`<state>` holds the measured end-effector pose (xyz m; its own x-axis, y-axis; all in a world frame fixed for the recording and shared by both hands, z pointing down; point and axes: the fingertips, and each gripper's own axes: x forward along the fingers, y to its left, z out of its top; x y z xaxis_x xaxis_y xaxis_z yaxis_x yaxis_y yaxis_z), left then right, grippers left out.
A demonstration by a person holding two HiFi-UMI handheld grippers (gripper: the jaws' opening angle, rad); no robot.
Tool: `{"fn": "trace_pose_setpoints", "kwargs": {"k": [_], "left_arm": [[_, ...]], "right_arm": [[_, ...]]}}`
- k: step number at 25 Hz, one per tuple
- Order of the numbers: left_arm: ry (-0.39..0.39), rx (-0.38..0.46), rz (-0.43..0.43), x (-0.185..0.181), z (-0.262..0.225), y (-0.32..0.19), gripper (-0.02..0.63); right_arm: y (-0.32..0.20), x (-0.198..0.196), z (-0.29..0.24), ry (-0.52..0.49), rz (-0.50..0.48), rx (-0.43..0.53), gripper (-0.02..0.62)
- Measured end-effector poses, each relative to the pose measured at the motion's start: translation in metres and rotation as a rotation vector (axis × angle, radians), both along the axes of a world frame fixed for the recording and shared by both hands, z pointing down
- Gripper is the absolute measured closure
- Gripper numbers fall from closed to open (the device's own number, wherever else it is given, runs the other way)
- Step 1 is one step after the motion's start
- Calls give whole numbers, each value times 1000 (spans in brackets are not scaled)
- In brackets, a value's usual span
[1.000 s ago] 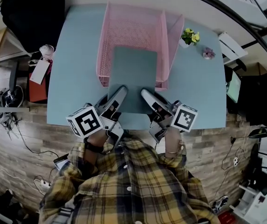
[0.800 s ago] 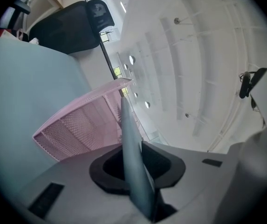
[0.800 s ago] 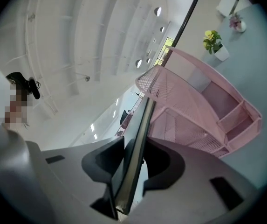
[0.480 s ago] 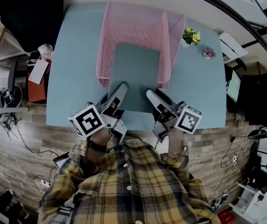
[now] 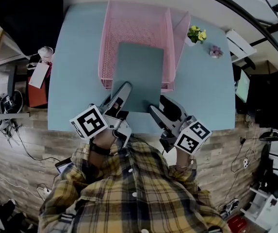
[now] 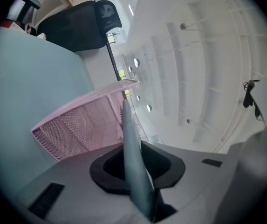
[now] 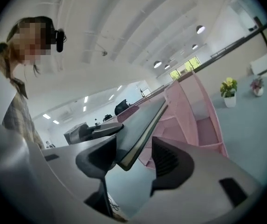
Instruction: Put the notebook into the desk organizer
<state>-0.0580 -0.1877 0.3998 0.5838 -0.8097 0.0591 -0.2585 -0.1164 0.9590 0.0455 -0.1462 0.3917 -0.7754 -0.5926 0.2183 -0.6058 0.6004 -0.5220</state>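
A grey-green notebook [image 5: 139, 74] lies tilted, its far half inside the pink mesh desk organizer [image 5: 129, 28] and its near end sticking out over the front rim. My left gripper [image 5: 123, 92] is shut on the notebook's near left corner; in the left gripper view the notebook [image 6: 129, 139] stands edge-on, pinched between the pads of that gripper [image 6: 138, 168]. My right gripper [image 5: 159, 106] is at the near right corner with its jaws opening. In the right gripper view the notebook's corner [image 7: 145, 125] still sits between the jaws of the right gripper [image 7: 135, 164], with a gap to the right pad.
The organizer stands at the back of a light blue table [image 5: 75, 72]. A small pot of yellow flowers [image 5: 195, 34] and a tiny purple flower [image 5: 215, 51] sit to its right. A black chair [image 5: 29, 13] is beyond the table's left corner. The table's front edge runs just below the grippers.
The right gripper's jaws have spread and it has drawn back slightly toward the person. The left gripper keeps its hold; the notebook has slid a little farther into the organizer.
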Motion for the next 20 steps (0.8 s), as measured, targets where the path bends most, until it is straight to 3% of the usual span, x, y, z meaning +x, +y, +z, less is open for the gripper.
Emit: {"fn": "trace_pose_setpoints", "kwargs": {"k": [7,15,20], "left_arm": [[30,-24,-5,4,0,-1,531],[-78,24,29,2,-4,-1,510],[-94,49,43,-1,-8,6,427]], "right_arm": [[18,-6,-8,113,-38,174,353],[23,-9,7,285,-28,288,347],[22,-10,5,289,-6,335,347]]}}
